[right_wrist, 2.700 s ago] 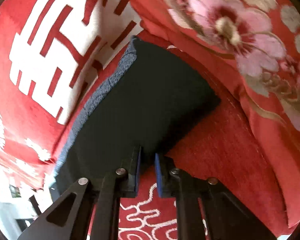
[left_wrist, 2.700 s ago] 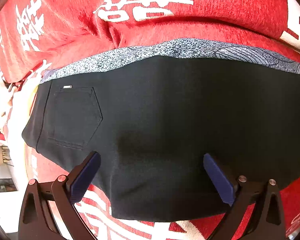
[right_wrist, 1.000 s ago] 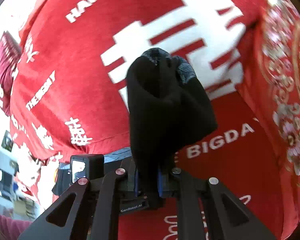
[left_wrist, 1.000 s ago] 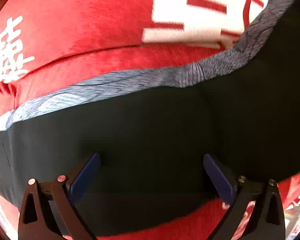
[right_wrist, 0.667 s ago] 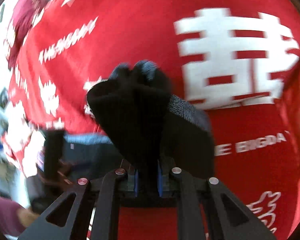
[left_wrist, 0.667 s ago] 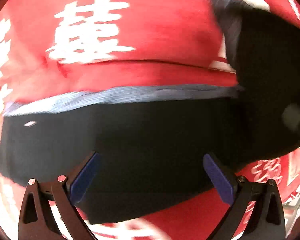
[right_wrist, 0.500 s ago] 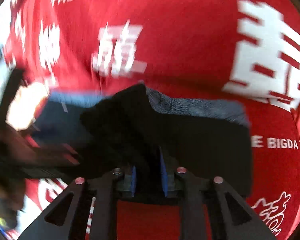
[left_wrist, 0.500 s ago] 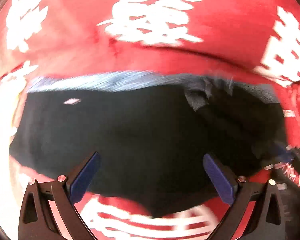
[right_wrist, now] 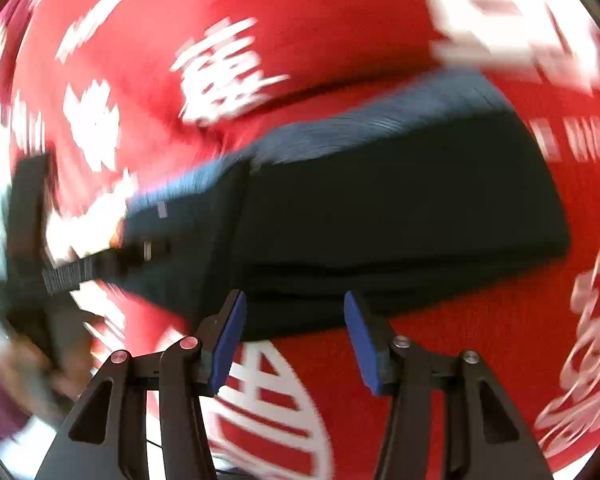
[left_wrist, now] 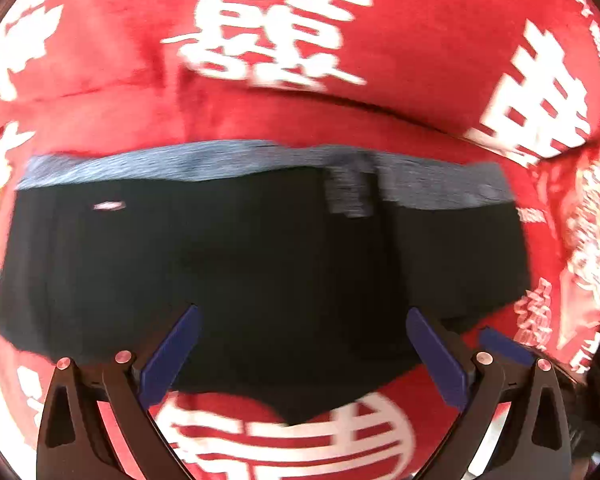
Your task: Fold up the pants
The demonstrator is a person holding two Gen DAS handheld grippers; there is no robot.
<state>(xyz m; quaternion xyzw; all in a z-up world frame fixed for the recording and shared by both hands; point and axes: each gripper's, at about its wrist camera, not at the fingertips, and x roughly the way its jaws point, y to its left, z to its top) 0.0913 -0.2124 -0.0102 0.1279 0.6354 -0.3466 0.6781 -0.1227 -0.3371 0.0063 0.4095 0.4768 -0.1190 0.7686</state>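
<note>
Lying folded on the red blanket, the pants look nearly done. Left gripper and right gripper both gape wide, holding nothing. Next, I'd judge, smooth or fold once more

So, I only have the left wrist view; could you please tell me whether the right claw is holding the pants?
Observer: No. The right claw is open with nothing between its pads; the pants lie just beyond it.
Operator: Thank you. How does the near edge look from there?
Observer: Several stacked layers show along it, resting on the red cloth.
Operator: And where does the top layer end?
Observer: Its edge crosses the pants just right of the small tag, which stays uncovered.
</note>
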